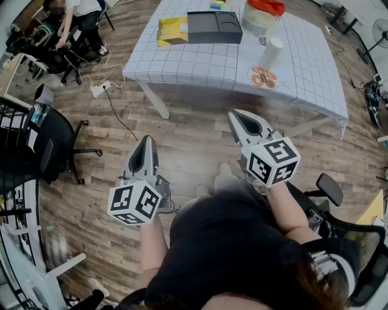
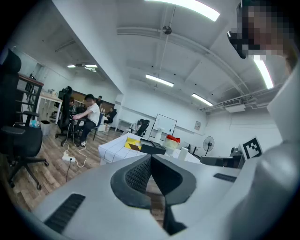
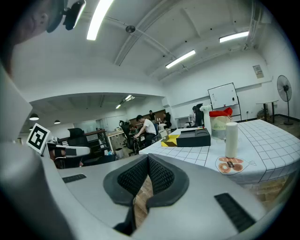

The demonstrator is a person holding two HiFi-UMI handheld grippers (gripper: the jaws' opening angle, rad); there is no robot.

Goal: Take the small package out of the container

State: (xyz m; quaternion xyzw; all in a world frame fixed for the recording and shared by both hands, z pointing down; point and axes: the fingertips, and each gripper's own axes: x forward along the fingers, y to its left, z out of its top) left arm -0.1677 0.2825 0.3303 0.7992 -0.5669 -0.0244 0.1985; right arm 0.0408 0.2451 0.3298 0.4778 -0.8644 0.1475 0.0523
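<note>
A table under a white grid cloth [image 1: 315,66] stands ahead of me. On it lie a flat black tray [image 1: 206,27], a yellow box [image 1: 171,30], a clear tub with a red lid [image 1: 262,13], a white cylinder [image 1: 271,51] and a small flat package printed with doughnuts [image 1: 263,77] near the front edge. My left gripper [image 1: 145,140] and right gripper [image 1: 233,113] hover over the wood floor, short of the table, both shut and holding nothing. The right gripper view shows the package [image 3: 229,165] and the tub [image 3: 219,123]. The left gripper [image 2: 151,157] points toward the table's left end.
Black office chairs stand at my left [image 1: 48,151] and right [image 1: 339,206]. A power strip with cables [image 1: 97,89] lies on the floor by the table's left leg [image 1: 154,100]. A person [image 1: 82,15] sits at a desk at the far left.
</note>
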